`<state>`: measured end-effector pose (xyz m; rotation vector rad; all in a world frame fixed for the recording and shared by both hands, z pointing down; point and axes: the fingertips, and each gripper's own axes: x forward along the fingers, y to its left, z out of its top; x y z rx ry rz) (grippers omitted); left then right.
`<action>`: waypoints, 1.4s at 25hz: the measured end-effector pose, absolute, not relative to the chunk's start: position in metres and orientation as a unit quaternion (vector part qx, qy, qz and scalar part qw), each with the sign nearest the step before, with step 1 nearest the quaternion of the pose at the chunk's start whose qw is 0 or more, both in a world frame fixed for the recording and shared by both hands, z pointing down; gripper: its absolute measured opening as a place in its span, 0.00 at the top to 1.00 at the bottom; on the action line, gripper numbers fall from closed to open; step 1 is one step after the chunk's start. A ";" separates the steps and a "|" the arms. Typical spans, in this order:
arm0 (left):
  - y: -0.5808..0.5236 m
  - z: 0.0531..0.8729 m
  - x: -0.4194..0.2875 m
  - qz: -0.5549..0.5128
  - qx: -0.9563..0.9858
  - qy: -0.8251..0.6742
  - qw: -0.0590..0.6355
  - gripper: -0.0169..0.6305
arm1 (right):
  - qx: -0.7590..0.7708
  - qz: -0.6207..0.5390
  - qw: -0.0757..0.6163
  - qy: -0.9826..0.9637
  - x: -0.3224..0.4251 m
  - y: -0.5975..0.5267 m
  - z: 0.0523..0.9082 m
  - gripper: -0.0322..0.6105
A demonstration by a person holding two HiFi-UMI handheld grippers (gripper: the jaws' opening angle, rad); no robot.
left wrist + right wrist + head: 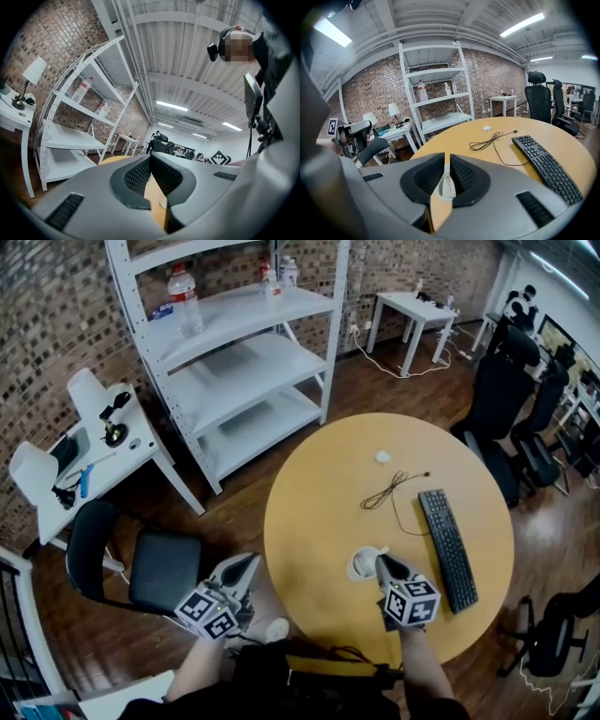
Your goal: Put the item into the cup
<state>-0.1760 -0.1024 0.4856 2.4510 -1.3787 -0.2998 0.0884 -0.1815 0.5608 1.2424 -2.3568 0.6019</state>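
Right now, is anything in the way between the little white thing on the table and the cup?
Yes. A black cable lies in a loose coil on the round table between the small white item and the white cup. It lies flat, so lifting the item over it should probably work.

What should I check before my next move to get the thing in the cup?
1. Cup upright on the table: ok.
2. Right hand-held gripper at the cup: ok, tips over its rim.
3. Right jaws: slightly apart; a white thing shows between them, item or cup cannot tell.
4. Item inside the cup: cannot tell.
5. Left hand-held gripper out of the way: ok, jaws together, empty, off the table's edge.
6. Keyboard and cable clear of the cup: ok.
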 end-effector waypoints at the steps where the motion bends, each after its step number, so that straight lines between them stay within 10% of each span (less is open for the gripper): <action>1: -0.104 0.485 -0.176 -0.104 0.858 -0.479 0.155 0.99 | 0.449 0.213 0.196 -0.846 0.089 -0.182 0.558 0.89; 17: -0.154 0.445 -0.081 -0.104 0.919 -0.368 0.095 0.99 | 0.622 0.066 0.011 -0.780 0.246 -0.121 0.464 0.93; 35: -0.141 0.451 -0.055 -0.086 0.926 -0.353 0.103 0.99 | 0.677 0.068 -0.010 -0.733 0.302 -0.078 0.466 0.94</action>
